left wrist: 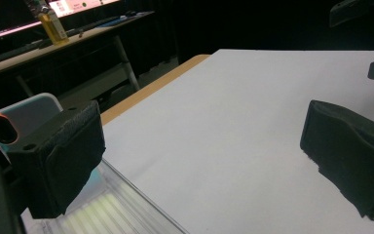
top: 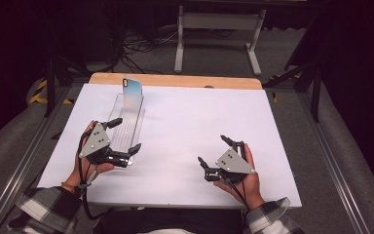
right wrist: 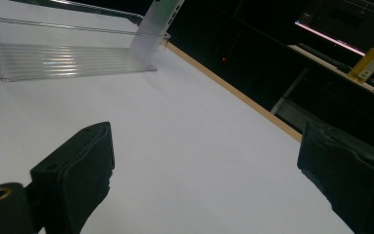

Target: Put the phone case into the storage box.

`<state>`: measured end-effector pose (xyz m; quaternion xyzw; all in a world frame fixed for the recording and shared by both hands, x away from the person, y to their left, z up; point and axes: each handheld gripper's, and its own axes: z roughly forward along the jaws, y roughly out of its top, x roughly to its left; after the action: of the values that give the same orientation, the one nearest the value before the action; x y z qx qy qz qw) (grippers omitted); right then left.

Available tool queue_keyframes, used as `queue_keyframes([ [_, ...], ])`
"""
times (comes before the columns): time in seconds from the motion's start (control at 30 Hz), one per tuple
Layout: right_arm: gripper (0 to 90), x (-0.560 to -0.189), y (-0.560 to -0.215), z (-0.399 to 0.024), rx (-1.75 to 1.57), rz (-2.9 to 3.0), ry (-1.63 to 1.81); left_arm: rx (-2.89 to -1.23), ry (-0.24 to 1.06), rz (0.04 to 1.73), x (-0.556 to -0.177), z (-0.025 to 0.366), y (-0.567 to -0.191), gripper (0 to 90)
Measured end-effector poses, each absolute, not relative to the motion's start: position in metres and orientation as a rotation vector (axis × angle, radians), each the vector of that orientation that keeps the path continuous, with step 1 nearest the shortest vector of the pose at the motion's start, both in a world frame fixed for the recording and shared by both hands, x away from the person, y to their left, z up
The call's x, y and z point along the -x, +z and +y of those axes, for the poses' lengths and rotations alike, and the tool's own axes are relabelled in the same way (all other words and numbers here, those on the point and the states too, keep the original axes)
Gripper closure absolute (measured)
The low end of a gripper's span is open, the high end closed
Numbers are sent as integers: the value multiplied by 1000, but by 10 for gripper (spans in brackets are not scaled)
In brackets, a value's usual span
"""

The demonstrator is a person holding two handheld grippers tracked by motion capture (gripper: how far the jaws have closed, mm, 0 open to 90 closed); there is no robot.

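- High view: we look forward and down from above the person's side, far enough to take in the whole white worktop (top: 190, 126), its wooden far edge and the floor beyond.
- Left gripper view: we ride low over the worktop, close behind the black fingers (left wrist: 58, 161), facing across the sheet toward a dark desk.
- Right gripper view: equally low and close, facing the far wooden edge.
- Shared: all three views take in the clear tray (top: 126, 127) (left wrist: 112, 209) (right wrist: 63, 53) and the upright phone (top: 132, 92) (left wrist: 22, 119) (right wrist: 157, 27).
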<state>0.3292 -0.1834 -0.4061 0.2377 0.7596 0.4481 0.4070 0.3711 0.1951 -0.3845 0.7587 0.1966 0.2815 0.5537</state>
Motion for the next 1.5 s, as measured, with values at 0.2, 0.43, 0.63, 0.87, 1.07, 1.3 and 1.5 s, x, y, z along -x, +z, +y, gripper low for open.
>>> queue_keyframes([
  [0.2, 71, -329, -406, -184, -601, 1917, 1135, -1802, 659, 459, -366, 196, -388, 33],
  [0.43, 71, -328, -406, -183, -599, 1915, 1141, -1797, 644, 444, -362, 197, -391, 37],
  [0.63, 71, -327, -406, -183, -591, 1920, 1147, -1799, 633, 446, -359, 199, -394, 33],
  [0.87, 70, -326, -406, -183, -594, 1933, 1166, -1813, 621, 442, -355, 194, -399, 32],
  [1.07, 70, -326, -407, -183, -587, 1942, 1158, -1823, 605, 448, -350, 188, -401, 47],
  [1.3, 70, -322, -409, -186, -611, 1951, 1180, -1861, 605, 435, -346, 183, -409, 50],
  [1.5, 68, -321, -412, -189, -617, 1958, 1173, -1895, 609, 404, -340, 180, -417, 47],
])
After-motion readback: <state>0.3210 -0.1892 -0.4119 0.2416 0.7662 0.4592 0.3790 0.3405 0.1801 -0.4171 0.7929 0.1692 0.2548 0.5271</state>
